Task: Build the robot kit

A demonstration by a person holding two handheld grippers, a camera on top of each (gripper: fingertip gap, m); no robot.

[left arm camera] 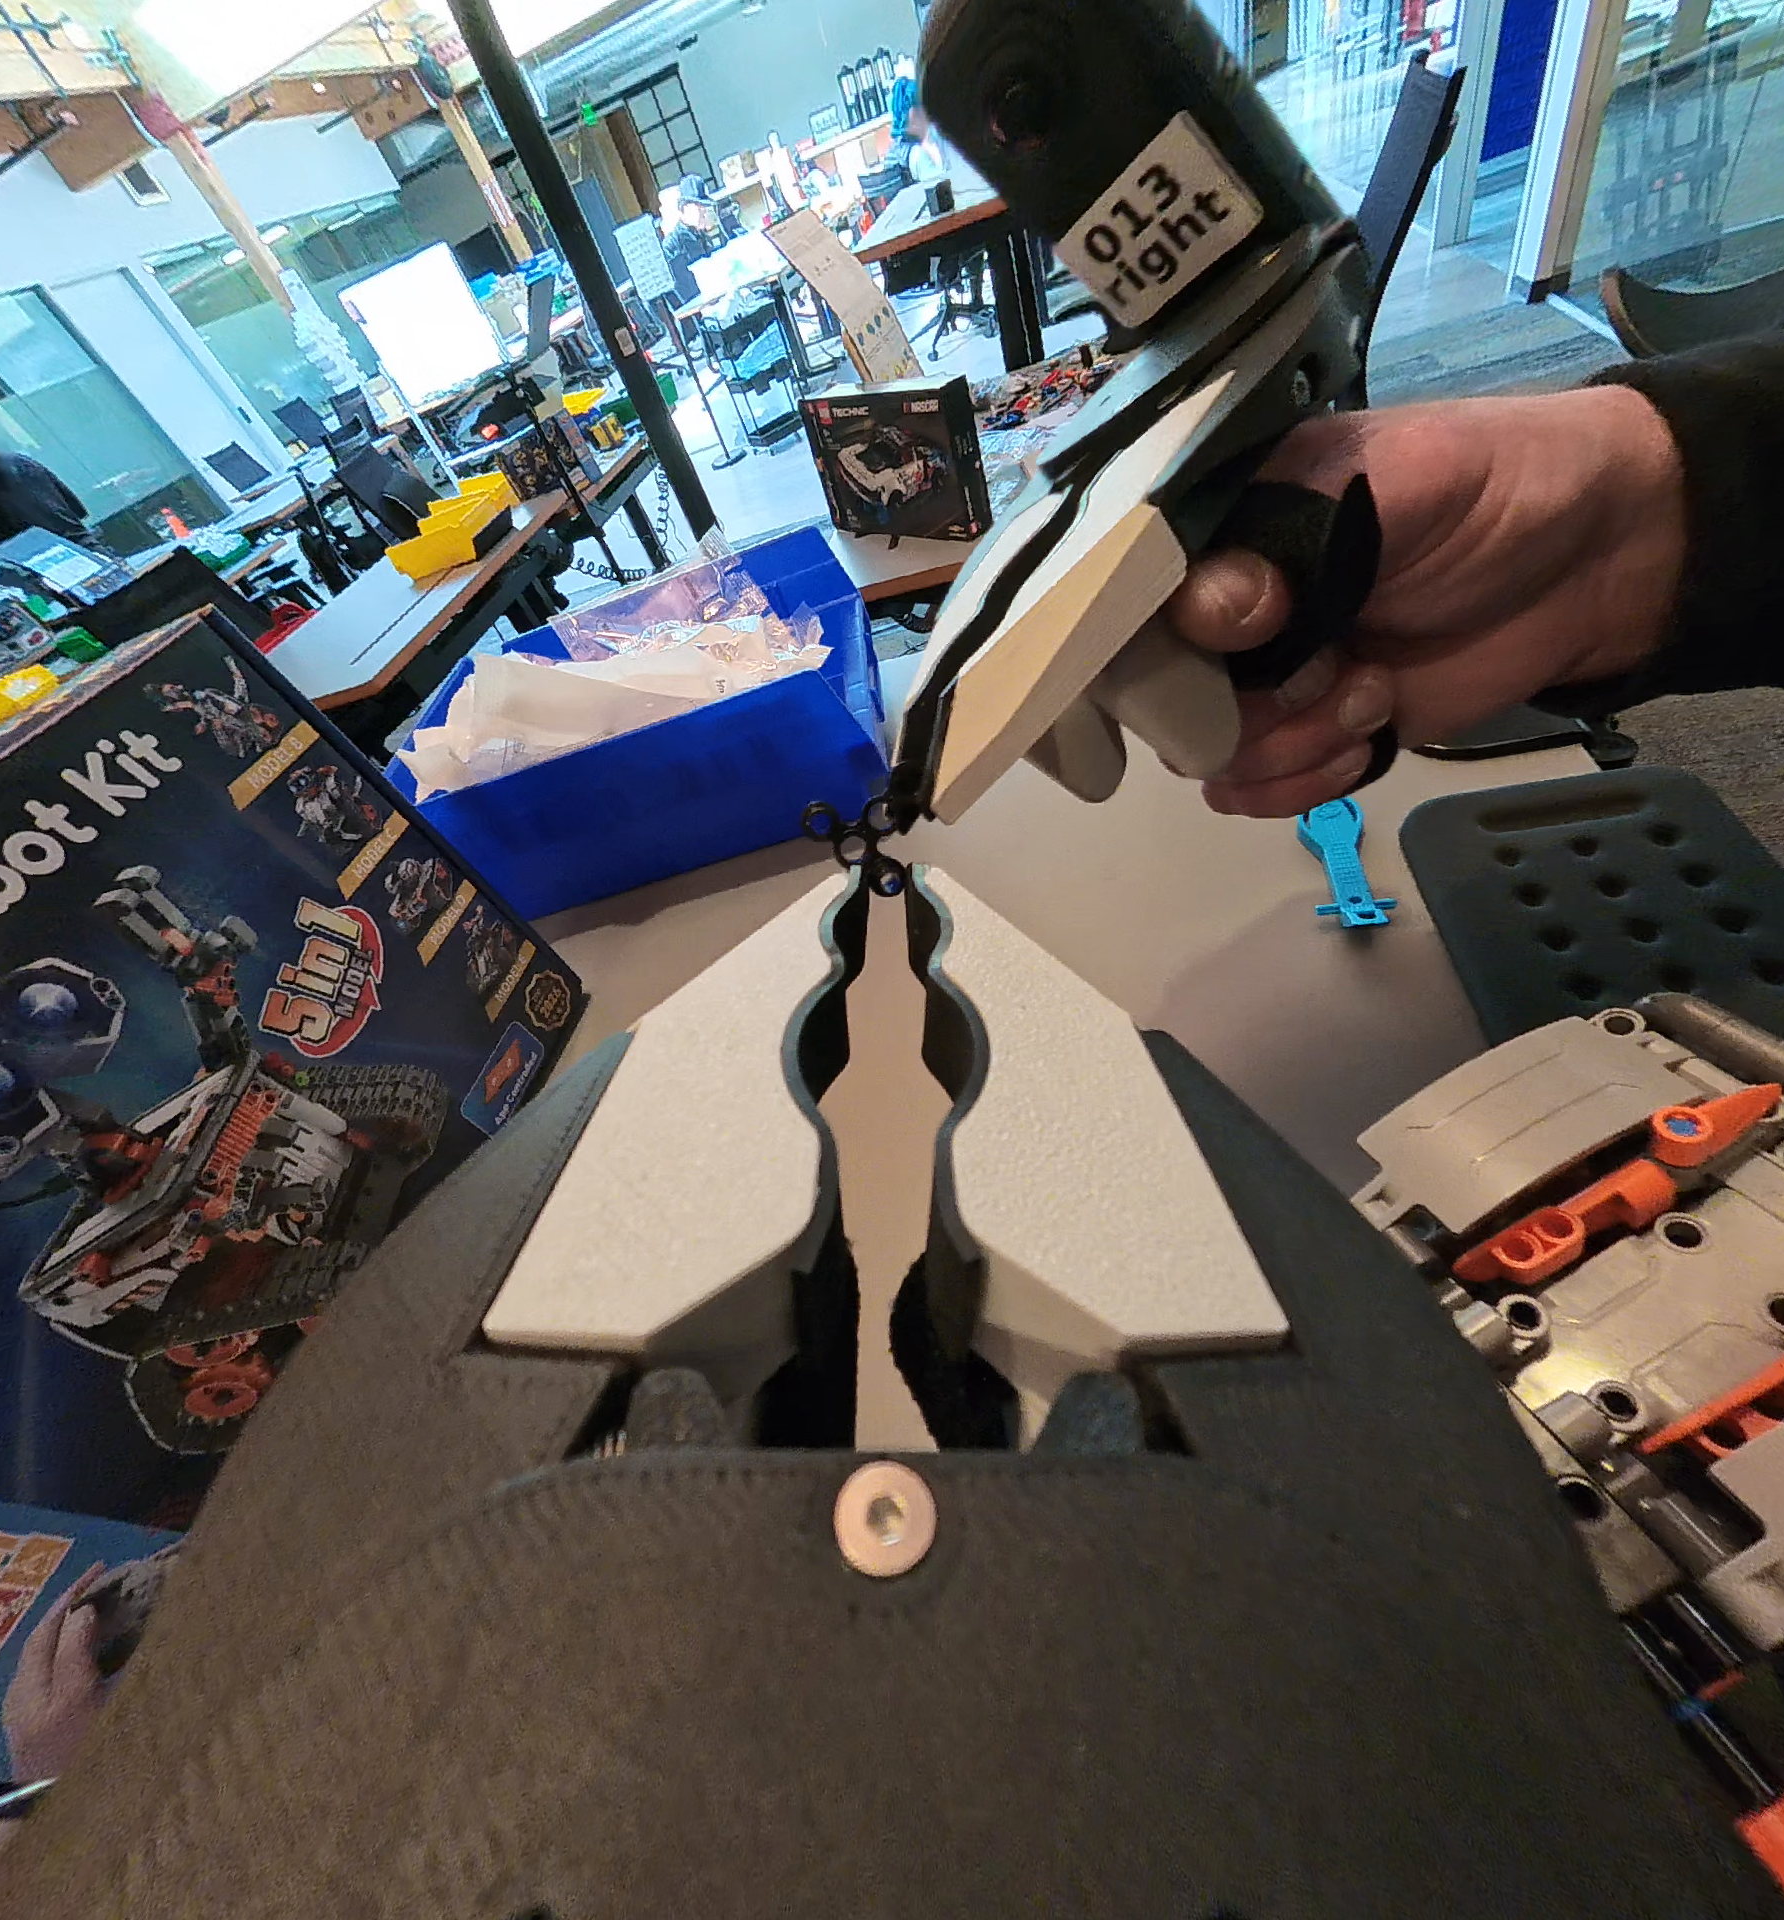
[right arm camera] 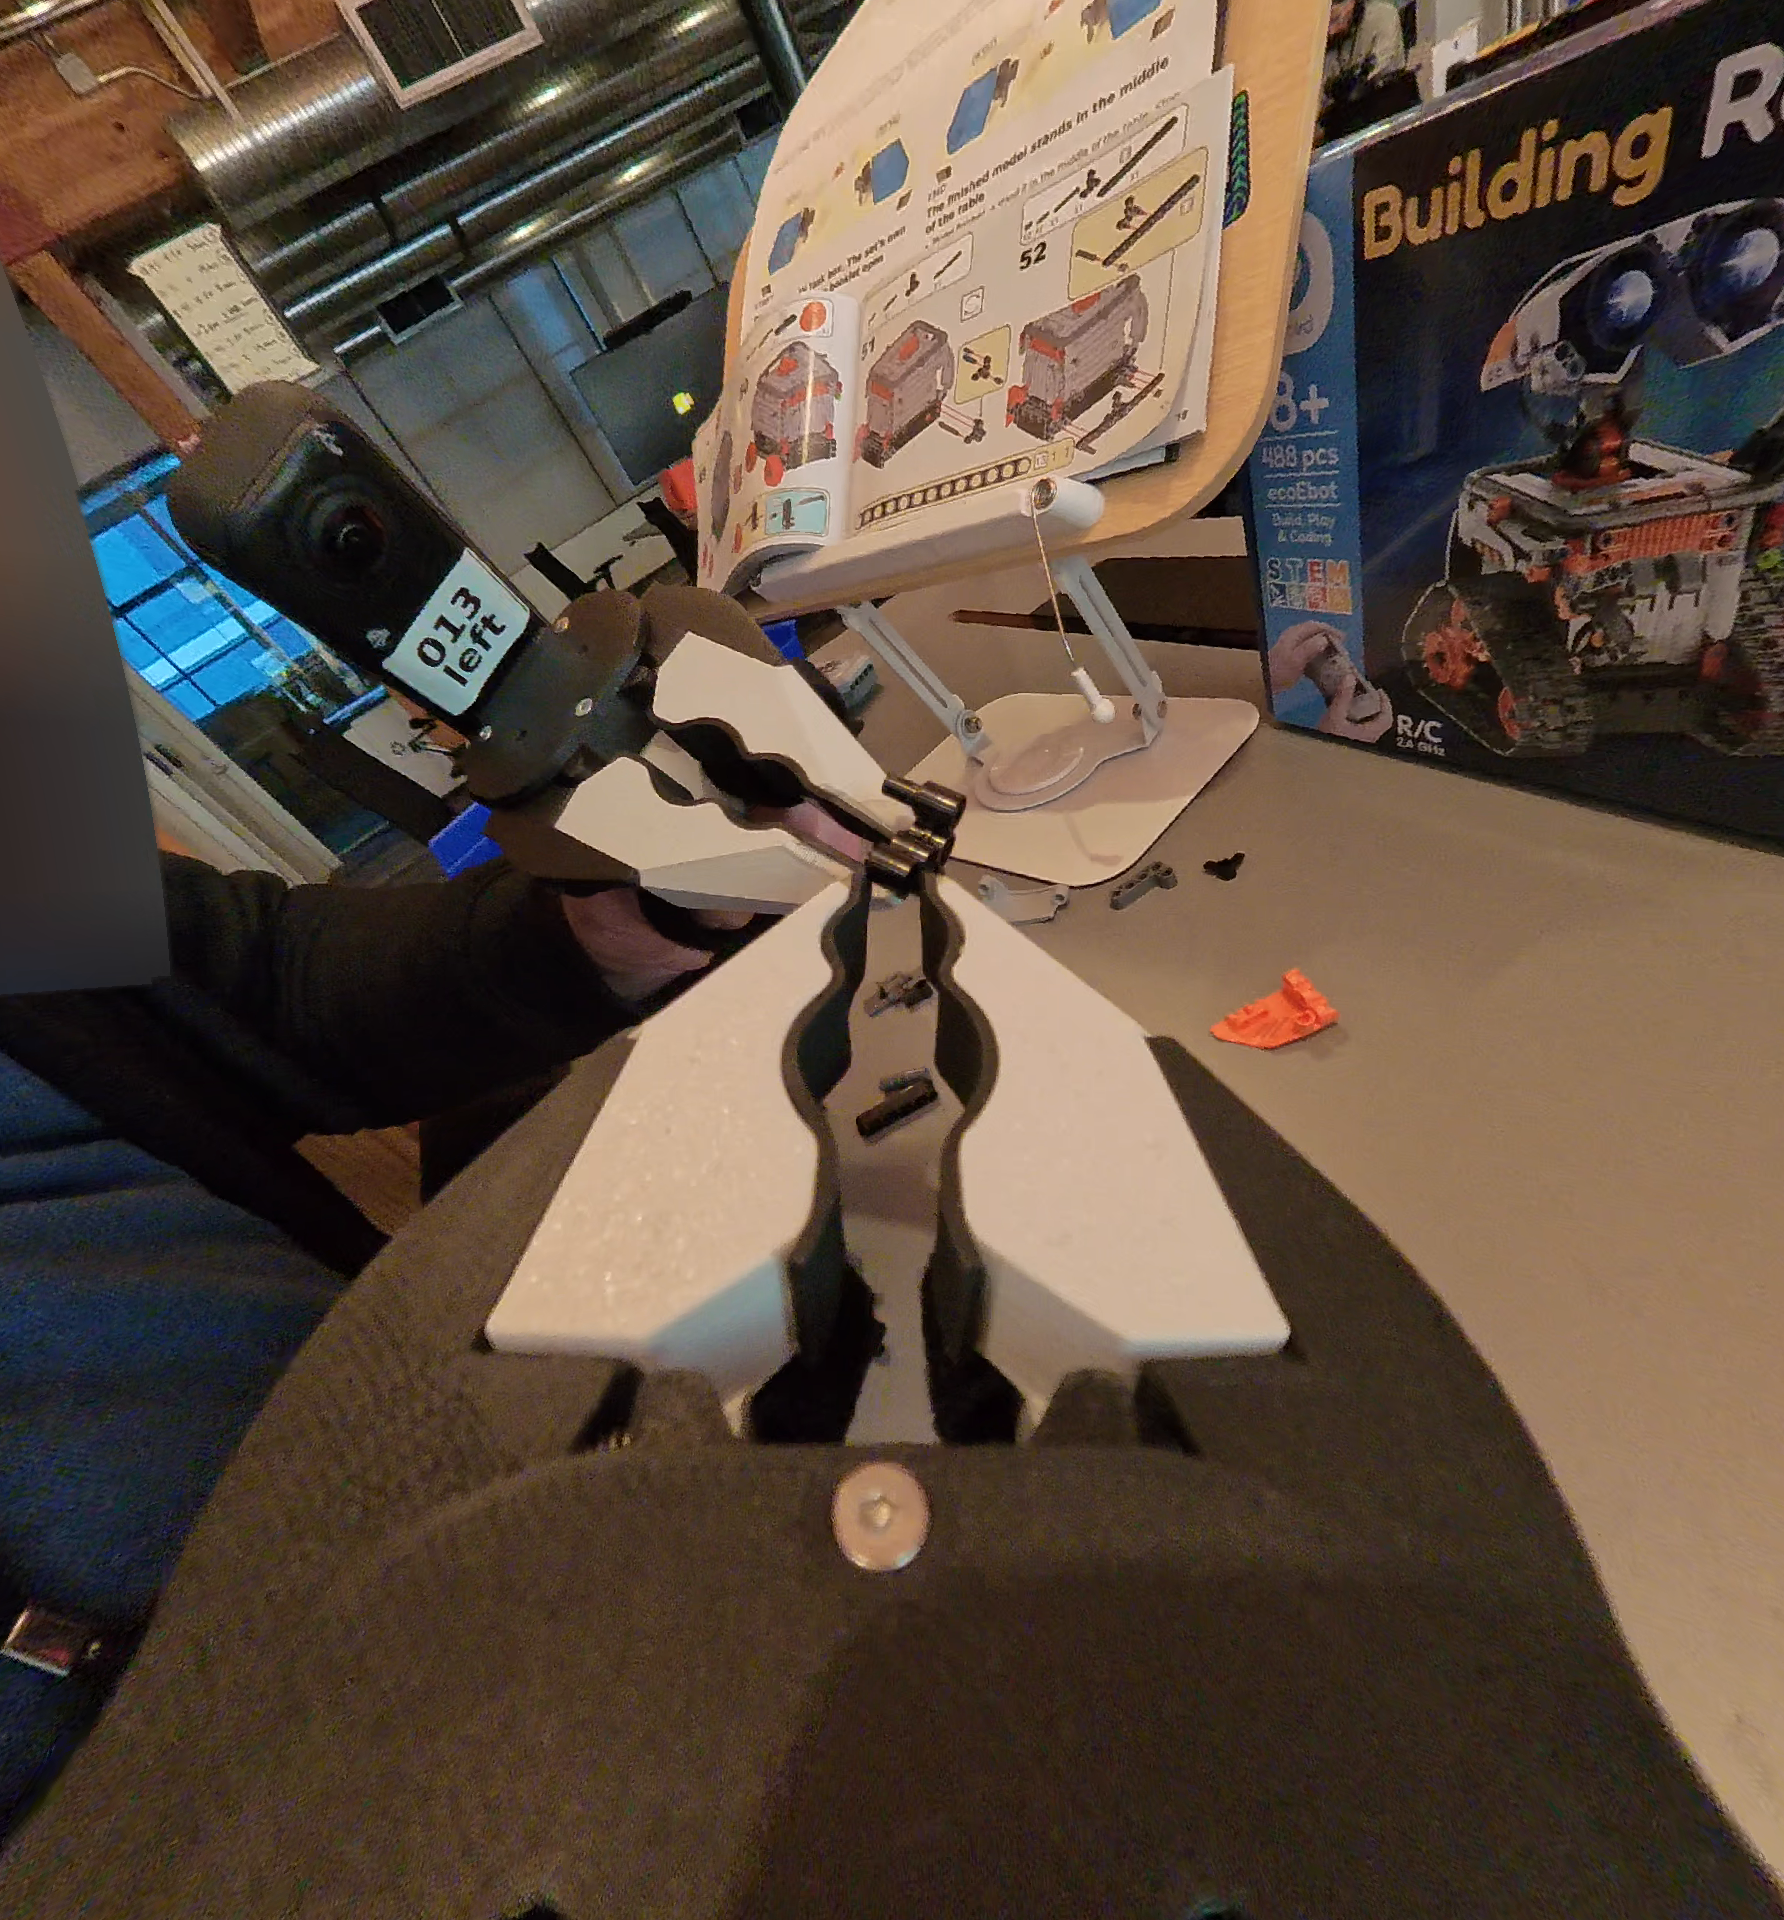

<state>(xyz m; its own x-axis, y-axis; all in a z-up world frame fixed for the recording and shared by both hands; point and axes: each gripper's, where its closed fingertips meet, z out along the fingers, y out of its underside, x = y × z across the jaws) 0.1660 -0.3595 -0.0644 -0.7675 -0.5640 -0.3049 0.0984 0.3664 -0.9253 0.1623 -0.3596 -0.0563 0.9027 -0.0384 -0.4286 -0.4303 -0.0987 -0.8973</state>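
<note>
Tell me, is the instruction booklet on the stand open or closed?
Open. In the right wrist view the instruction booklet lies spread on the tilted wooden stand, its pages of building steps facing out.

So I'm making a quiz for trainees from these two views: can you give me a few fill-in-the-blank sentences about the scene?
1. Both the left gripper and the right gripper pinch one small ____ cross-shaped connector.
2. The bin holding plastic bags is ____.
3. The instruction booklet rests open on a ____ stand.
4. A loose ____ piece lies on the table.

Missing words: black; blue; wooden; orange
</note>
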